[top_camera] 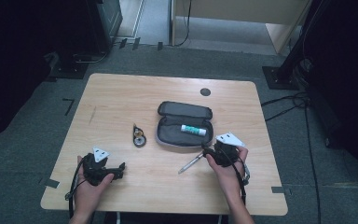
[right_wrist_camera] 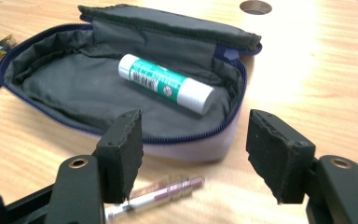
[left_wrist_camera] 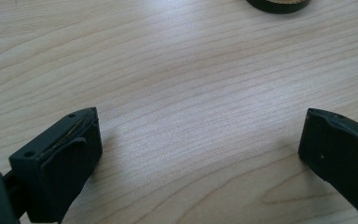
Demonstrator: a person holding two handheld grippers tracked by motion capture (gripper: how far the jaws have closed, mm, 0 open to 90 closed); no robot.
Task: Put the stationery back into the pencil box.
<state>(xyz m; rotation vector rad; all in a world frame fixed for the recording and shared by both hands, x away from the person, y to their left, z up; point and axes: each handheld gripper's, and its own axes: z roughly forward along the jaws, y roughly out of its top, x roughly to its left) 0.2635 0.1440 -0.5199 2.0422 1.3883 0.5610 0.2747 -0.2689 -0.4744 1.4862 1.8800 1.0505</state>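
Nearest the person, the left tongs [top_camera: 119, 168] rest low over bare table [top_camera: 121, 93], spread wide and gripping nothing. To the right, the right tongs [top_camera: 206, 150] are also released, jaws well apart, poised just above a pen [right_wrist_camera: 161, 191] lying on the wood. Just beyond, the pencil case [right_wrist_camera: 74, 88] lies open with a glue stick [right_wrist_camera: 168, 84] already inside. Left of the case sits a small tape roll [top_camera: 139, 136]. My guess is packing: the glue stick is in, while pen and tape remain out.
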